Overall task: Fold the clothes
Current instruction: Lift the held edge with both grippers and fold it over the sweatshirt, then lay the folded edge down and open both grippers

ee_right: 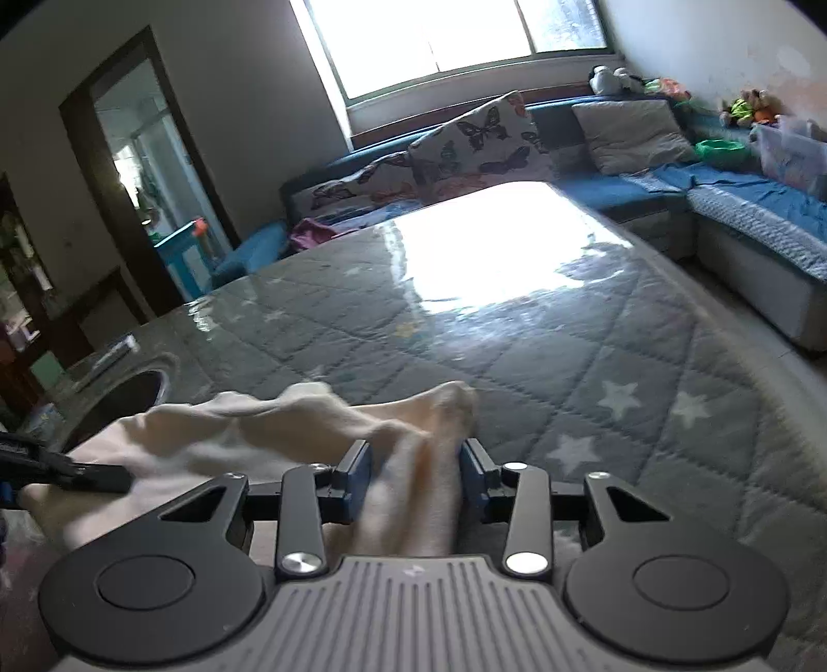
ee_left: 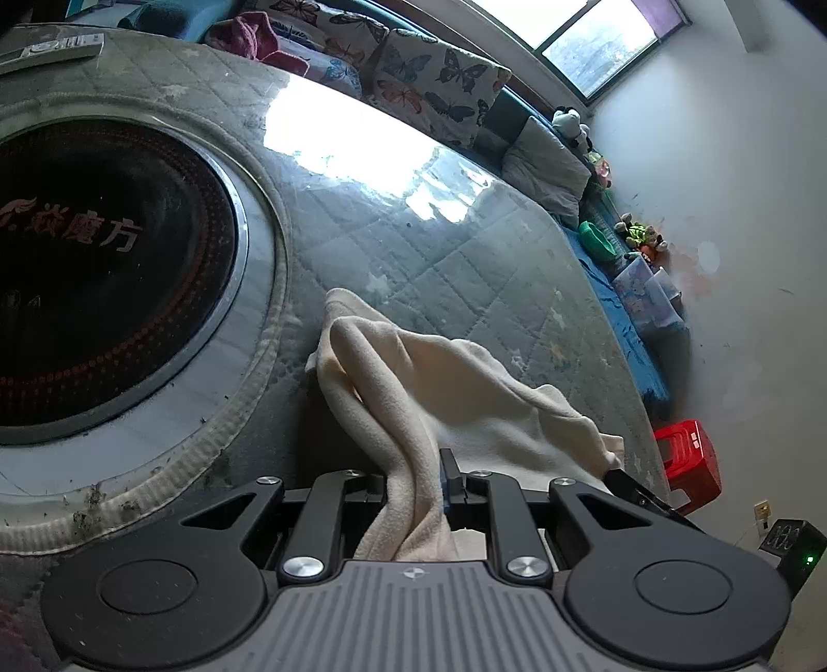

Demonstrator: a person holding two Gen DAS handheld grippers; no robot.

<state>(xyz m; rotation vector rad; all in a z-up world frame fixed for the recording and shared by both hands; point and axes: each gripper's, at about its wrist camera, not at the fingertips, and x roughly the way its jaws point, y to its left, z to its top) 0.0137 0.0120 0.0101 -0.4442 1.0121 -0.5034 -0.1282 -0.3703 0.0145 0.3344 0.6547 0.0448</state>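
Observation:
A cream fleece cloth (ee_left: 465, 393) lies bunched on the quilted grey table cover (ee_left: 465, 248) and rises in folds toward the camera. My left gripper (ee_left: 413, 480) is shut on a thick fold of it; the cloth hides the left finger. In the right wrist view the same cloth (ee_right: 289, 418) runs between the blue pads (ee_right: 362, 473) of my right gripper (ee_right: 416, 465), which press on a bunch from both sides. That part is motion-blurred. Each gripper shows in the other's view: the right gripper's tip (ee_left: 633, 486), the left gripper (ee_right: 72, 468), both at the cloth's edge.
A round black heater plate (ee_left: 103, 269) with a metal rim is set into the table on the left, with a remote control (ee_left: 51, 49) behind it. A blue sofa (ee_right: 749, 201) with butterfly cushions (ee_right: 480, 134) wraps the far sides. A red stool (ee_left: 690, 455) stands on the right.

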